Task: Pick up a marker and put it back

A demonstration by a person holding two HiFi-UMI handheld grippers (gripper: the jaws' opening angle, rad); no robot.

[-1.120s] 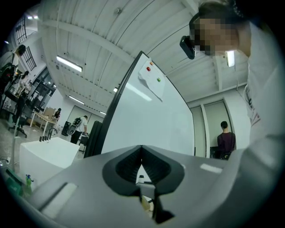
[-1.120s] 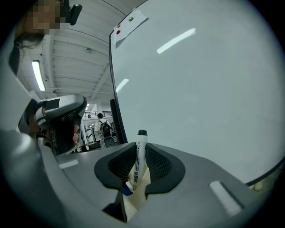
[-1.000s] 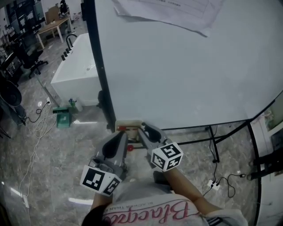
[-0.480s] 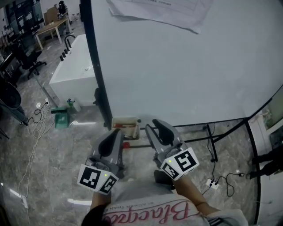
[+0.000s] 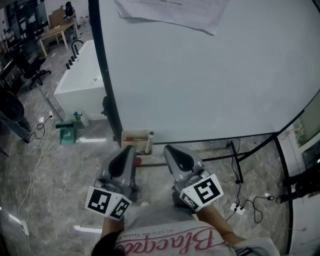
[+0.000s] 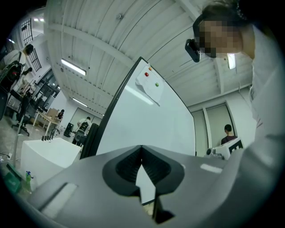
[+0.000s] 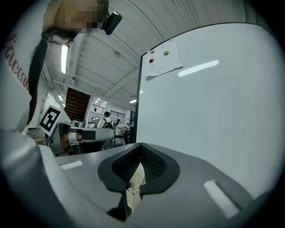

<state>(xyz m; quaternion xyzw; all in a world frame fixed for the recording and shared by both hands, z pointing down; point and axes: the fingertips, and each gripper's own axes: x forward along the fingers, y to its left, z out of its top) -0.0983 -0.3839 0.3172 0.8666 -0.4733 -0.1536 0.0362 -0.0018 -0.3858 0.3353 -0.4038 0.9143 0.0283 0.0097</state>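
A small tan marker tray (image 5: 135, 136) hangs at the whiteboard's (image 5: 210, 75) lower left corner. In it lie a red marker (image 5: 131, 139) and a white marker (image 5: 149, 143) propped at its right end. My left gripper (image 5: 126, 150) is shut and empty, just below the tray. My right gripper (image 5: 170, 149) is shut too, empty, and clear of the tray to its lower right. In the left gripper view the left gripper (image 6: 141, 151) points up along the board. Through the right gripper (image 7: 141, 147), in its own view, a bit of the tray's label shows.
A sheet of paper (image 5: 165, 10) is pinned at the top of the whiteboard. The board's black stand legs (image 5: 237, 165) and a power strip (image 5: 238, 209) are at the right. A white counter (image 5: 80, 80), a green item (image 5: 66, 134) and cables lie on the floor at the left.
My right gripper has drawn back from the tray toward me and its jaws have gone from open to shut. The white marker stays in the tray. The left gripper has barely moved.
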